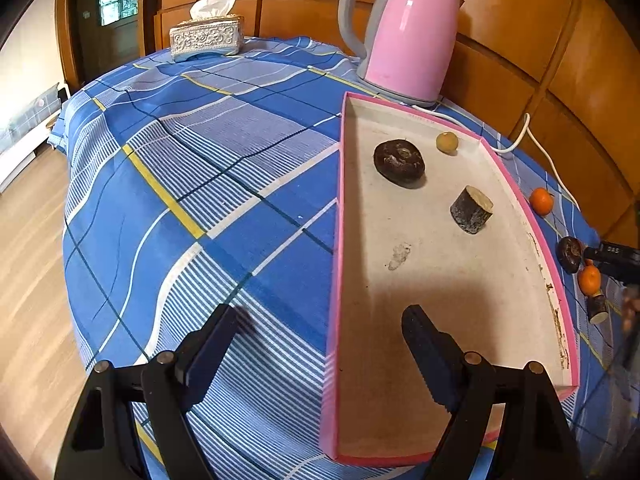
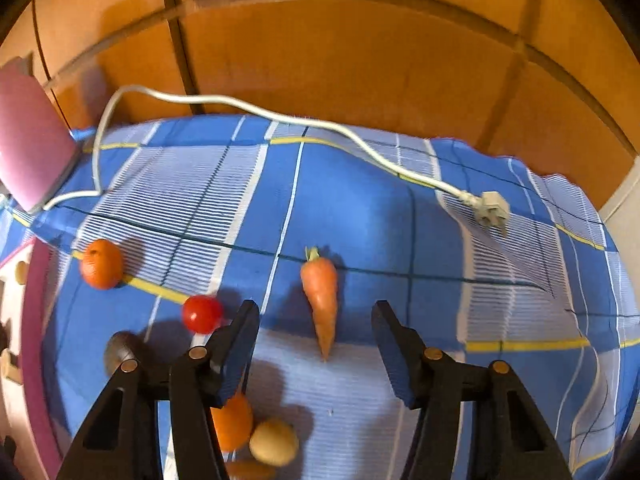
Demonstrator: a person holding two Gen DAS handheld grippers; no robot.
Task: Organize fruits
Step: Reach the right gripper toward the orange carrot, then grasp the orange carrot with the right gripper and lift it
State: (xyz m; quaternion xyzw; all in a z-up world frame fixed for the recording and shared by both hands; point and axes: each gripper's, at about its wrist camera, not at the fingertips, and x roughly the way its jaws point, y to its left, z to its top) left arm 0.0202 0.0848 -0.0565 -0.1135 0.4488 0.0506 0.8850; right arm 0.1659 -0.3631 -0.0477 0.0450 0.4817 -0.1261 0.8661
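Observation:
A pink-rimmed tray (image 1: 340, 208) lies on the blue checked cloth and holds a dark round fruit (image 1: 399, 163), a small yellow fruit (image 1: 447, 143) and a dark cut stump (image 1: 472, 209). My left gripper (image 1: 326, 316) hovers open over the tray's near left rim, with nothing between its fingers. To the right of the tray lie a tangerine (image 2: 102, 264), a cherry tomato (image 2: 202, 314), a carrot (image 2: 320, 300), a dark fruit (image 2: 120, 350), an orange (image 2: 232, 422) and a tan fruit (image 2: 274, 442). My right gripper (image 2: 316, 308) is open above the carrot, pads clear of it.
A pink kettle (image 1: 408, 40) stands behind the tray, and its white cord with plug (image 2: 490, 208) trails across the cloth at the back. A silver tissue box (image 1: 206, 38) sits far left. Wooden panels back the table. The cloth drops to the floor on the left.

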